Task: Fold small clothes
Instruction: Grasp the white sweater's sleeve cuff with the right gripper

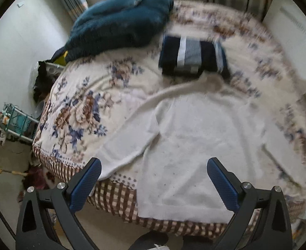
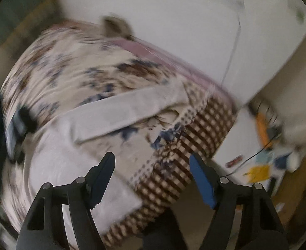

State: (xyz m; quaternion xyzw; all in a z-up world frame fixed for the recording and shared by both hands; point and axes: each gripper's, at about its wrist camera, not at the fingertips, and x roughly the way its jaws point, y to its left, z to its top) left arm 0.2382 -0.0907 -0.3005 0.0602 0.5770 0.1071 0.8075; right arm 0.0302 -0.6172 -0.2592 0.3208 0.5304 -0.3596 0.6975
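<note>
A white long-sleeved top (image 1: 196, 145) lies spread flat on the floral bed cover (image 1: 80, 104), hem toward me at the bed's front edge. One sleeve (image 1: 128, 141) angles down to the left. My left gripper (image 1: 153, 168) is open and empty, hovering over the hem. In the right wrist view the top (image 2: 55, 162) shows blurred, with its other sleeve (image 2: 128, 108) stretched across the cover. My right gripper (image 2: 151, 161) is open and empty above the bed's right front corner. A folded navy, grey and white striped garment (image 1: 192, 56) sits behind the top.
A teal fluffy blanket (image 1: 119, 23) is heaped at the back left of the bed. A rack and clutter (image 1: 17, 123) stand on the floor to the left. Loose items (image 2: 267, 156) lie on the floor to the right, by a white wall (image 2: 194, 31).
</note>
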